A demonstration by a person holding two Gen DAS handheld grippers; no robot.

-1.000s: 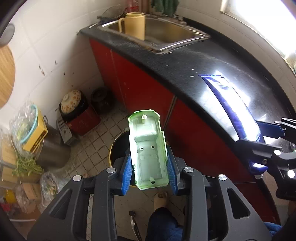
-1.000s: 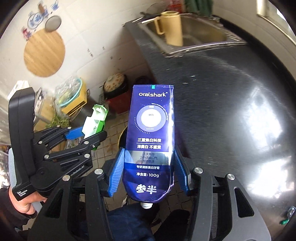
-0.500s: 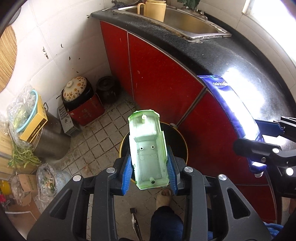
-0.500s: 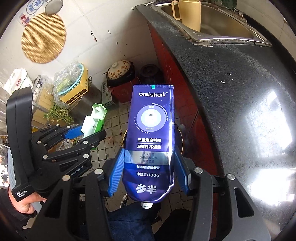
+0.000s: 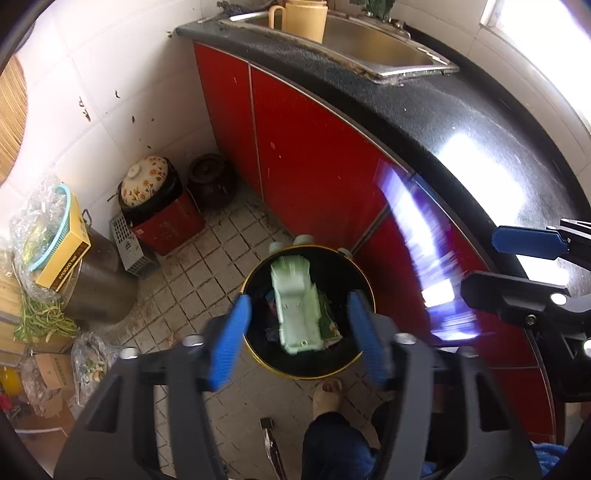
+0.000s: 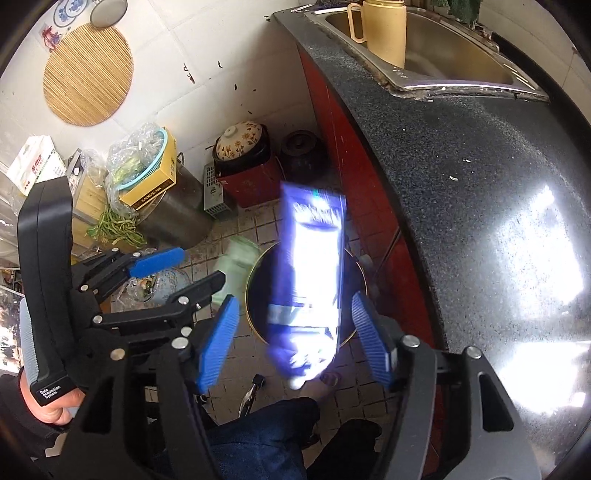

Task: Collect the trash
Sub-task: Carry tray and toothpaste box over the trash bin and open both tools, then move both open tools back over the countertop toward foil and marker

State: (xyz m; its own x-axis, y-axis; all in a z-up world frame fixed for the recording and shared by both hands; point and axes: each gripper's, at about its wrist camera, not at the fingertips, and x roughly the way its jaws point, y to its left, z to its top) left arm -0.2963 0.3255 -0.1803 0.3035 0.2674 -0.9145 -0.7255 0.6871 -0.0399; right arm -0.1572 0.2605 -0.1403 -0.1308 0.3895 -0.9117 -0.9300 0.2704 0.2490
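My left gripper [image 5: 297,334] is open above a round black bin with a yellow rim [image 5: 258,360] on the tiled floor. A pale green plastic piece [image 5: 297,312] is blurred in the air between the spread fingers, over the bin's mouth. My right gripper [image 6: 293,332] is open too. The blue toothpaste tube [image 6: 312,273] is blurred in mid-air between its fingers, above the same bin [image 6: 255,321]. The tube also shows in the left wrist view [image 5: 424,254] as a blue streak, and the green piece in the right wrist view [image 6: 236,266].
A black countertop [image 5: 461,110] on red cabinets [image 5: 317,155] curves along the right, with a steel sink [image 5: 369,44] and a yellow jug [image 5: 301,16]. Pots, a red box [image 5: 170,221], bags and vegetables crowd the left wall. A foot [image 5: 327,398] stands by the bin.
Both grippers have opened. The green piece and the toothpaste tube have left the fingers and are falling toward the bin. Both cameras now look more steeply down at the floor.
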